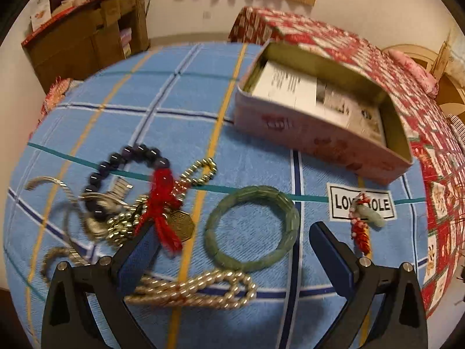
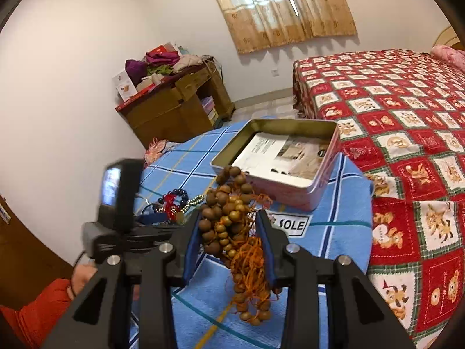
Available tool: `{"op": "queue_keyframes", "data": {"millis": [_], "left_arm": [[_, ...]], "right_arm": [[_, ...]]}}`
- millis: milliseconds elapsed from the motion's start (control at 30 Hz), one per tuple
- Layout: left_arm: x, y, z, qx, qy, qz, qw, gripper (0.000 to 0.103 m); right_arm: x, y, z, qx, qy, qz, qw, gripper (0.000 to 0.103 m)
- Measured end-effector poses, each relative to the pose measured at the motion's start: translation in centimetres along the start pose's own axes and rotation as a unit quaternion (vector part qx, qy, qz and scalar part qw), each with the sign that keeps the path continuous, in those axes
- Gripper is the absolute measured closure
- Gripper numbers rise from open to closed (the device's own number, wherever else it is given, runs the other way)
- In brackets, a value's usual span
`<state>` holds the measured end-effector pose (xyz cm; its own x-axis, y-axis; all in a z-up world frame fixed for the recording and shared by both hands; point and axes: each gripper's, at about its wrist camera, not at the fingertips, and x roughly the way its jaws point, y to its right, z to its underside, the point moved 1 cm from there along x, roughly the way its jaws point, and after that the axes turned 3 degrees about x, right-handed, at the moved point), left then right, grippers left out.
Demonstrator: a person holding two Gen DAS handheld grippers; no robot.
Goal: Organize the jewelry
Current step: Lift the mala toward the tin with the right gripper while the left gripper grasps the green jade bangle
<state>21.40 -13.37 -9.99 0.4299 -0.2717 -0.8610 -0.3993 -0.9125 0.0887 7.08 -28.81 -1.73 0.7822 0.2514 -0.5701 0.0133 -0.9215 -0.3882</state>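
The right gripper (image 2: pixel 232 241) clamps a bunch of brown wooden beads (image 2: pixel 229 226) with orange cord, lifted above the blue checked cloth (image 2: pixel 343 226); the open tin (image 2: pixel 314 195) lies just beyond its fingertips. The left gripper (image 1: pixel 232 241) hangs with jaws spread and nothing between the pads, a green bangle (image 1: pixel 252 228) on the cloth between its fingers, a pearl strand (image 1: pixel 200 289) nearer, and tangled bracelets (image 1: pixel 139 197) off its left finger.
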Motion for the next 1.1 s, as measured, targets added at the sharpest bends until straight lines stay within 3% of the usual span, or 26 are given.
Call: {"op": "queue_keyframes", "data": {"millis": [133, 167, 233, 333, 367, 400, 433, 667, 800, 867, 933, 1000, 1100], "left_arm": [[0.5, 0.9, 0.1, 0.026, 0.014, -0.035, 0.9989, 0.002], [0.5, 1.0, 0.2, 0.032, 0.022, -0.042, 0.9984, 0.009], [0.2, 1.1, 0.3, 0.044, 0.038, -0.056, 0.9967, 0.034], [-0.3, 0.4, 0.2, 0.045, 0.045, -0.051, 0.9967, 0.056], [-0.4, 0.1, 0.2, 0.041, 0.047, -0.043, 0.9971, 0.064], [-0.6, -0.2, 0.0, 0.035, 0.05, -0.029, 0.9977, 0.081], [-1.1, -0.7, 0.0, 0.024, 0.052, 0.005, 0.9984, 0.084], [-5.8, -2.0, 0.2, 0.009, 0.135, 0.08, 0.9875, 0.084], [-6.1, -2.0, 0.2, 0.022, 0.132, 0.058, 0.9893, 0.084], [-5.1, -1.6, 0.2, 0.02, 0.103, 0.067, 0.9923, 0.074], [-4.4, -1.1, 0.7, 0.014, 0.073, 0.085, 0.9936, 0.048], [-4.3, -0.1, 1.4, 0.024, 0.072, 0.096, 0.9925, 0.041], [-3.6, 1.8, 2.0, 0.058, 0.063, 0.088, 0.9924, 0.04]], "right_arm": [[0.2, 0.4, -0.1, -0.002, 0.002, 0.002, 1.0, 0.063], [0.2, 0.4, -0.1, -0.002, 0.001, 0.001, 1.0, 0.063], [0.3, 0.6, 0.0, 0.001, 0.001, 0.002, 1.0, 0.063], [0.5, 0.9, 0.1, 0.009, 0.001, -0.001, 1.0, 0.063], [0.5, 1.0, 0.2, 0.01, 0.001, -0.001, 1.0, 0.063], [0.5, 1.0, 0.2, 0.013, 0.001, -0.001, 1.0, 0.063], [0.5, 1.0, 0.3, 0.013, 0.001, 0.0, 1.0, 0.063], [0.5, 1.2, 0.5, 0.011, 0.005, 0.003, 1.0, 0.063], [0.6, 1.2, 0.6, 0.015, 0.002, 0.002, 1.0, 0.063], [0.6, 1.1, 0.7, 0.014, 0.0, 0.002, 1.0, 0.063], [0.6, 1.1, 0.8, 0.013, -0.002, 0.002, 1.0, 0.063], [0.7, 1.2, 0.9, 0.013, -0.003, 0.003, 1.0, 0.063], [0.8, 1.5, 0.9, 0.016, -0.005, 0.007, 1.0, 0.062]]}}
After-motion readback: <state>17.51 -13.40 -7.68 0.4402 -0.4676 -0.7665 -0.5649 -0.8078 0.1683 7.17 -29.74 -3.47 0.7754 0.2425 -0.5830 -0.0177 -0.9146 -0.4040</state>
